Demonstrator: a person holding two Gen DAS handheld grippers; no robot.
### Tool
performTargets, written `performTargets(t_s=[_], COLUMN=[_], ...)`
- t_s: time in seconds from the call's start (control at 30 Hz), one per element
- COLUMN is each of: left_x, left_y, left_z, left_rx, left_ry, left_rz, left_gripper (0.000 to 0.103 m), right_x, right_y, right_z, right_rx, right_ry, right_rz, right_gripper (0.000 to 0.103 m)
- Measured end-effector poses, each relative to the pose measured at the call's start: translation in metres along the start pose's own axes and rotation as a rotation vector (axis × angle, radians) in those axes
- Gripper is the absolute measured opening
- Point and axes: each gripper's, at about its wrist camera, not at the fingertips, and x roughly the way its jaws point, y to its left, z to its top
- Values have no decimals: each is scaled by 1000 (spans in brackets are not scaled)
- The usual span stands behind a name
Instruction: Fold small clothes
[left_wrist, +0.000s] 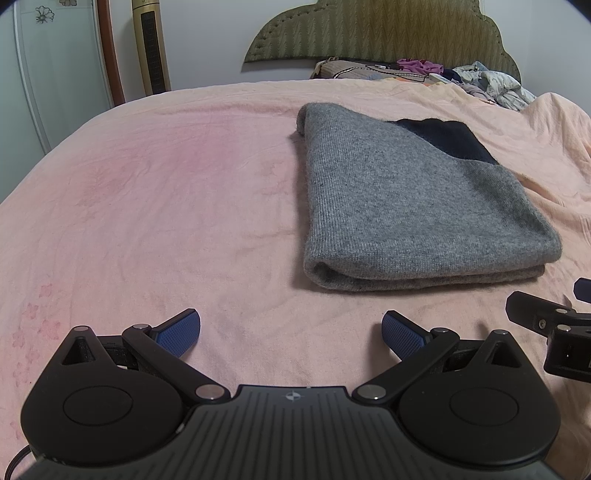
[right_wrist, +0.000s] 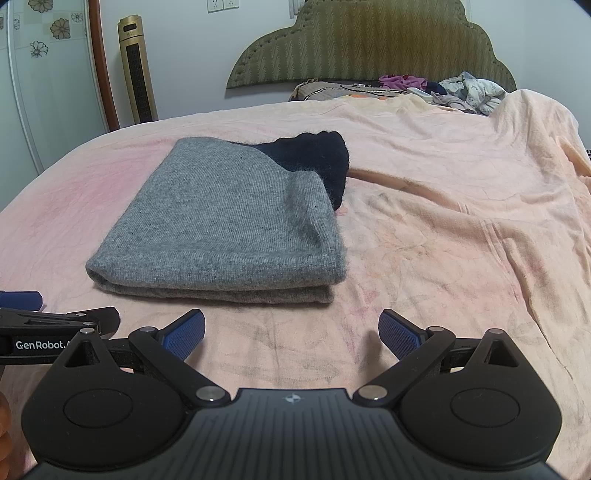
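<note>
I had both tools spread wide and holding nothing: the left tool (left_wrist: 291, 334) and the right tool (right_wrist: 291, 332) hovered over the bed (left_wrist: 147, 206) near its foot edge. The folded grey sweater (right_wrist: 221, 225) lay mid-bed, just beyond them. "GenRobot" (right_wrist: 40, 345) showed on the left tool's side.

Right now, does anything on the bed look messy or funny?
The gray sweater is folded into a fairly neat bundle, but a dark navy part pokes out at its far right corner, so the fold is uneven. Loose clothes also lie heaped by the headboard. Both the left gripper and the right gripper are open and empty.
</note>
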Motion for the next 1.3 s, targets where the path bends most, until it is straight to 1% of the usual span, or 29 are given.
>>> performTargets(t_s=[1.3], left_x=[-1], left_y=[0], left_z=[0], left_rx=[1], left_ry=[-2], left_rz=[-2], left_gripper=[103], right_x=[-3], right_y=[-4], right_z=[0], right_rx=[-1], right_ry=[-5], right_rz=[11], right_gripper=[101])
